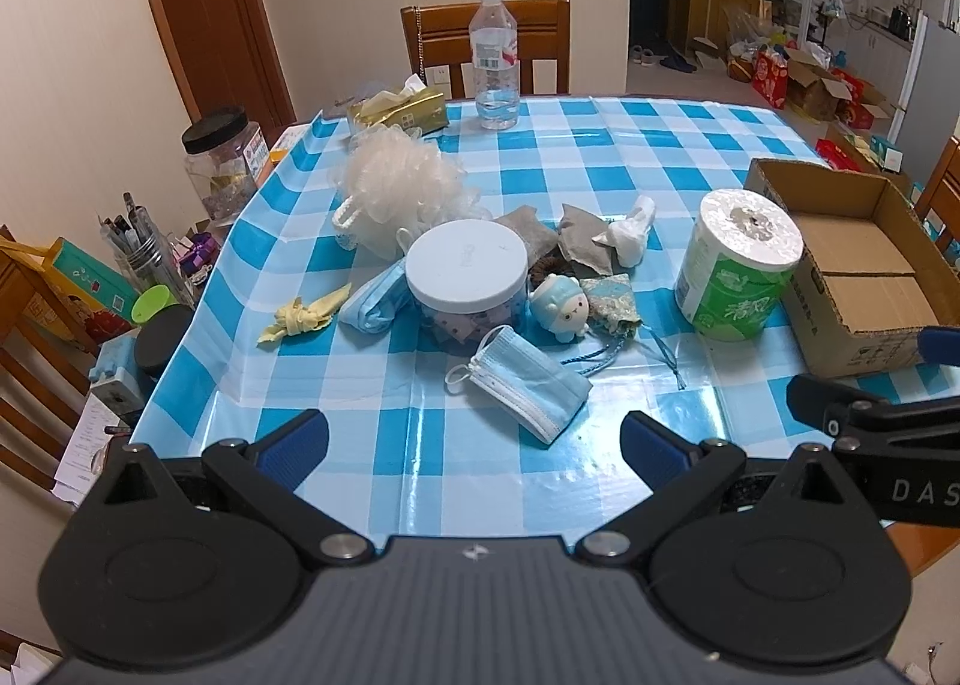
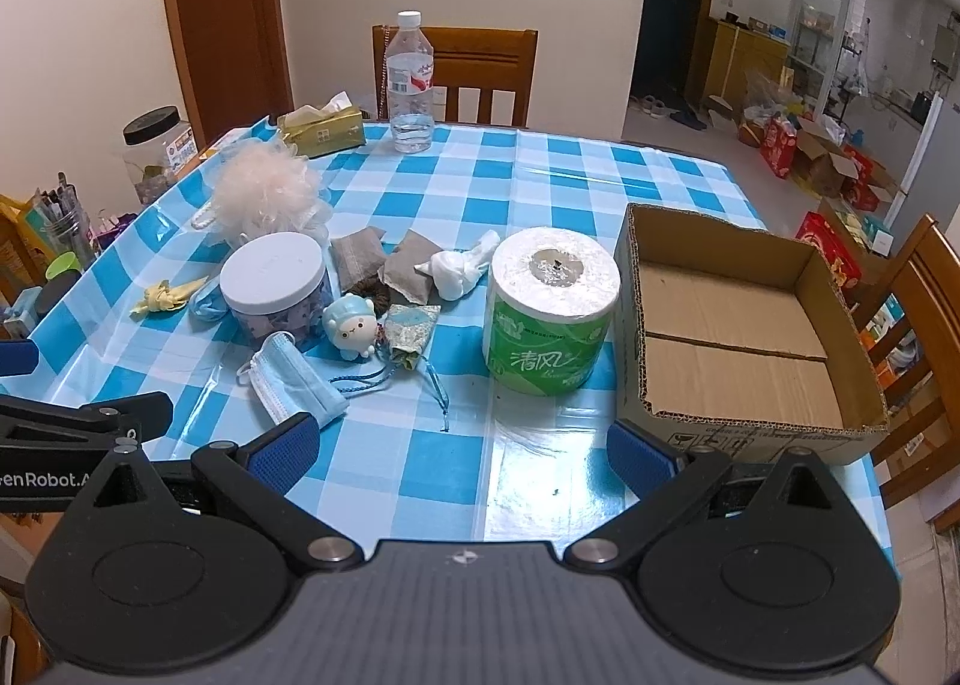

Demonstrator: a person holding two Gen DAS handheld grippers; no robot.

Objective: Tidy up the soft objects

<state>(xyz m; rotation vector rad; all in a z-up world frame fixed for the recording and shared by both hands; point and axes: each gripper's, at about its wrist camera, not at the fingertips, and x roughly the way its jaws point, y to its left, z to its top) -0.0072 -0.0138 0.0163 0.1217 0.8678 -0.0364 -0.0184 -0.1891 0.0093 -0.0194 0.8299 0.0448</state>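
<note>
left claw (image 1: 474, 445) released | right claw (image 2: 459, 442) released | soft clutter left of empty cardboard box (image 2: 744, 325), the likely bin | face mask (image 1: 528, 382) nearest

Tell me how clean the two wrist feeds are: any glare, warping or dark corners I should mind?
Left wrist view: ceiling light glares off the glossy tablecloth just ahead of the open left gripper; fisheye bends the door frame and table edges. Right wrist view: similar glare beside the toilet paper roll; corners are vignetted; the cardboard box stays sharp.
</note>
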